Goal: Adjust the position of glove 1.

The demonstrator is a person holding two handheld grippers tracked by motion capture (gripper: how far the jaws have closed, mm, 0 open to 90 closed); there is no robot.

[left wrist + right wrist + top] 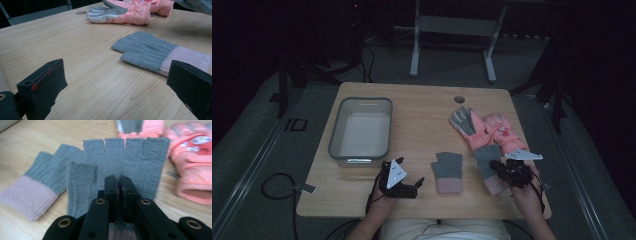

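Observation:
Two grey fingerless knit gloves with pink cuffs are on the wooden table. One knit glove lies flat near the front middle, and it is also the flat knit glove ahead of my left gripper. That left gripper rests to the glove's left, open, with nothing between its fingers. The second knit glove hangs with its finger stubs pointing away, my right gripper shut on it near the cuff. In the high view the right gripper holds this second glove at the front right.
A pair of pink ski gloves lies at the right, just behind the held glove. An empty grey bin stands at the left. A round hole is in the tabletop near the far edge.

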